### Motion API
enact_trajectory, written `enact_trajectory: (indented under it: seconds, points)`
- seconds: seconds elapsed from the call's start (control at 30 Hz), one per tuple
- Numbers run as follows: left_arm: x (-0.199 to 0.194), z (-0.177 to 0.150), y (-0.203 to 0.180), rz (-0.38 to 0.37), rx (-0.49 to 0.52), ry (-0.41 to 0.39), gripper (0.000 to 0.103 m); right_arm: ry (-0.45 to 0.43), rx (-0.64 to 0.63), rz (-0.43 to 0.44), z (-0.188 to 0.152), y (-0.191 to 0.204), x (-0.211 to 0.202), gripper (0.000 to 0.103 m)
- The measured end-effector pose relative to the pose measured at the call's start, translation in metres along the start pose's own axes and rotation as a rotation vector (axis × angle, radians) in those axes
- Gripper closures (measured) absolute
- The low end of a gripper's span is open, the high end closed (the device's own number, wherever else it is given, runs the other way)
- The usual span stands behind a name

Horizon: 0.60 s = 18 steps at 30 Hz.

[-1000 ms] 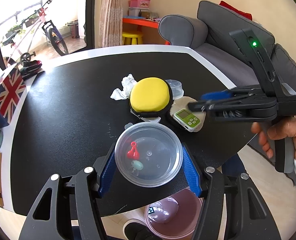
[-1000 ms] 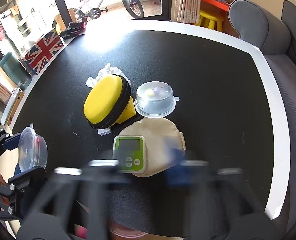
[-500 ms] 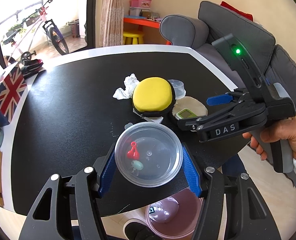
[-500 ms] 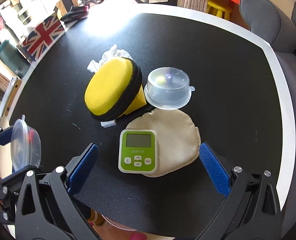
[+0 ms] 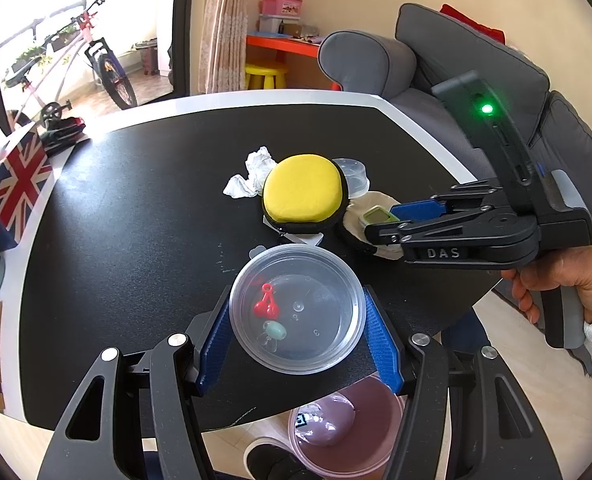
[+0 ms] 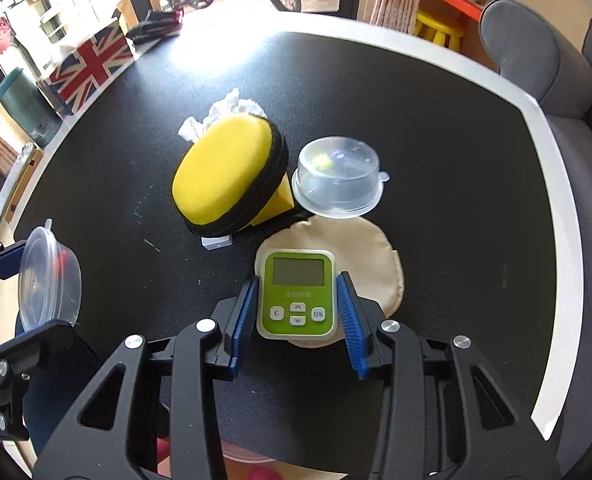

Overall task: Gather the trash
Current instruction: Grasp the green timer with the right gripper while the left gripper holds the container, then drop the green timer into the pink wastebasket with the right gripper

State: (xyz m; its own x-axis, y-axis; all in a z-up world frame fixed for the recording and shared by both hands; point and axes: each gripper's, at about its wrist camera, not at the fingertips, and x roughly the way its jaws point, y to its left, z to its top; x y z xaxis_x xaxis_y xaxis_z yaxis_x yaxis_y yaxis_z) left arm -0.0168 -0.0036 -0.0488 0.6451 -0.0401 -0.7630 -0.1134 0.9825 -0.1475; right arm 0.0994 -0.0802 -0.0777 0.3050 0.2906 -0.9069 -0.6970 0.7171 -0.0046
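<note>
Black table (image 6: pixel 436 128), sofa behind. Left gripper (image 5: pixel 298 334) gripping tub (image 5: pixel 298 308) left of timer (image 6: pixel 296 294). Right gripper (image 6: pixel 296 306) closing on timer, contact unclear. Next: clamp, lift, carry to bin (image 5: pixel 348 436).

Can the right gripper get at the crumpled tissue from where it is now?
Probably not directly: the right gripper is closed around the green timer, and the yellow zip case stands before the crumpled tissue.

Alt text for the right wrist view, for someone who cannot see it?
The right gripper brackets a green timer lying on a beige pad on the black table, with a yellow case beyond.
</note>
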Motion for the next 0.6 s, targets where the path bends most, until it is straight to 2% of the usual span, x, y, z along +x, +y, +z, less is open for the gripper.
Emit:
enact_trajectory:
  seconds: [0.2,0.5,0.6]
  points:
    - [-0.006,-0.001,-0.006,-0.004,0.012,-0.017,0.044,-0.103,0.006,0.019,-0.017,-0.005,-0.031,0.063]
    - [-0.02,-0.016,-0.024,-0.004,0.057,-0.046,0.044,-0.256,-0.04,0.02,-0.076,0.004,-0.086,0.063]
    - [-0.023,-0.024,-0.031,-0.008,0.071,-0.047,0.044,-0.28,-0.04,0.019,-0.094,0.004,-0.096,0.063]
